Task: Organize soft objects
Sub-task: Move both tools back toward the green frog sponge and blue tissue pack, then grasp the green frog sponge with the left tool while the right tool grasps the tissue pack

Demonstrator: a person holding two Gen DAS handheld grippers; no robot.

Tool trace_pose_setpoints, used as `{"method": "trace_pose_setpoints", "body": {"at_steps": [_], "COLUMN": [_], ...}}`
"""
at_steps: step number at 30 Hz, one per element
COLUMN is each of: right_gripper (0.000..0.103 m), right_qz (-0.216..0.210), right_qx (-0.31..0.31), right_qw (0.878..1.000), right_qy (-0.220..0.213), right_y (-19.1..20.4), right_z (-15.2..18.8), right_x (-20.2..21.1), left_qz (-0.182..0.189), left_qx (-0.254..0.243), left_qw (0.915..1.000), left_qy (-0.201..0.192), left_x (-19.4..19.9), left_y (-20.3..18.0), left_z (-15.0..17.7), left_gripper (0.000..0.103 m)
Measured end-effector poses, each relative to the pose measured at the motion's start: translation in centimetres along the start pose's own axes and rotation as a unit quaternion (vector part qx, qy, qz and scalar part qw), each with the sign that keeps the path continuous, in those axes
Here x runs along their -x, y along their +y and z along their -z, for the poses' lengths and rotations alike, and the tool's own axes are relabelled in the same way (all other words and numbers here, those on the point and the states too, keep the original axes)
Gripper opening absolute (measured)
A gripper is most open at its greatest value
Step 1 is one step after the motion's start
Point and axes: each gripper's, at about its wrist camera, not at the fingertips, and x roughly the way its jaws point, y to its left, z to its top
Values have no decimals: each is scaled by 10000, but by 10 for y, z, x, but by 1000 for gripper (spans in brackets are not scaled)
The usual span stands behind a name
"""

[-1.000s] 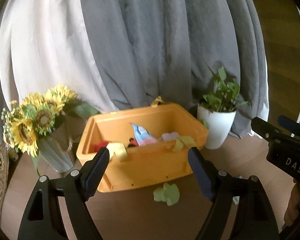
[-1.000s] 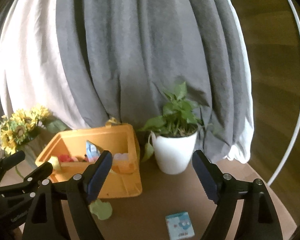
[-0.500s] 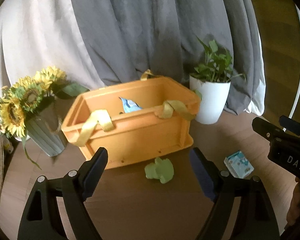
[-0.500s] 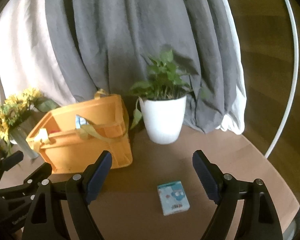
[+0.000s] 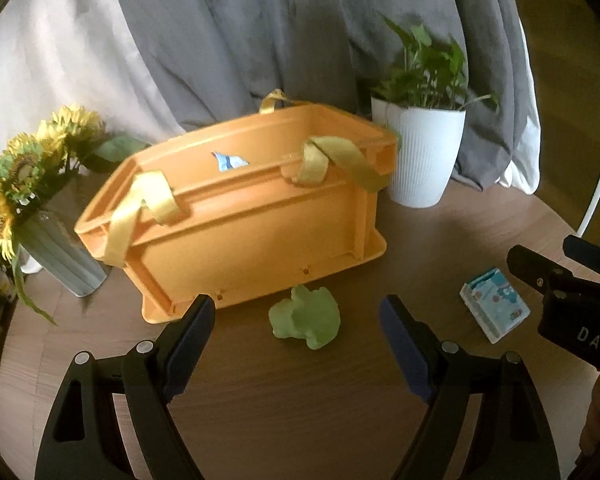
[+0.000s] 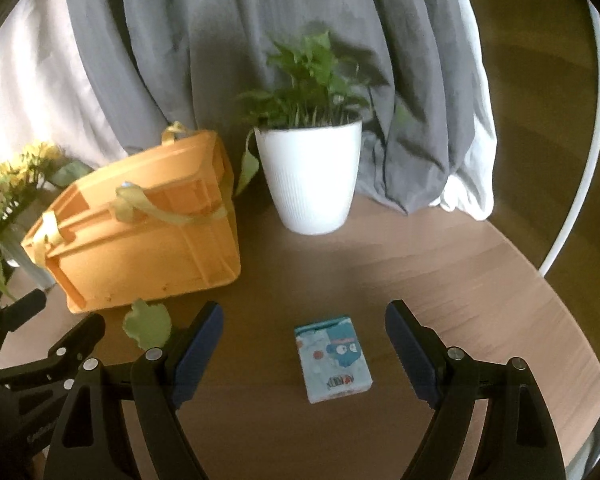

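Note:
An orange basket (image 5: 252, 216) with yellow straps stands on the round wooden table (image 5: 300, 408); a blue-white item pokes above its rim. A green soft toy (image 5: 306, 316) lies on the table just in front of it, between and beyond my left gripper's (image 5: 298, 344) open fingers. A light-blue tissue pack (image 6: 332, 358) lies flat between and just ahead of my right gripper's (image 6: 304, 354) open fingers. The basket (image 6: 140, 224), the toy (image 6: 148, 326) and the left gripper also show in the right wrist view; the pack (image 5: 494, 304) shows in the left.
A white pot with a green plant (image 6: 310, 176) stands right of the basket. A vase of sunflowers (image 5: 28, 200) stands at its left. Grey and white curtains (image 5: 260, 40) hang behind. The table edge curves round at the right (image 6: 560, 300).
Both grippers have dropped lower and tilted down towards the table. The toy now sits nearer the left fingers and the tissue pack nearer the right fingers. Both stay open.

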Motion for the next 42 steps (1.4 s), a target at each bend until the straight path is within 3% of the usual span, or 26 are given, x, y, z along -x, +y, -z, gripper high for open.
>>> {"method": "trace_pose_setpoints", "body": {"at_steps": [21,38,42], "right_gripper": [84,83,75], "right_qz": [100,200,239], "right_qx": [13,-19,-63], "right_qw": [9943,9910,9906], "right_qy": [1057,1323,1348], "right_y": [-13,-13,-14], "right_z": [25,39,38], "right_x": [-78,-101,-104], "left_qz": [-147,-20,51], "left_qx": [-139,55,81], "left_qw": [9975,9959,9953], "left_qy": [674,898,961], "left_x": [-74,-103,-107], "left_y": [-10,-5,-5], "left_z": [14,17,17], "left_gripper": [93,92,85]}}
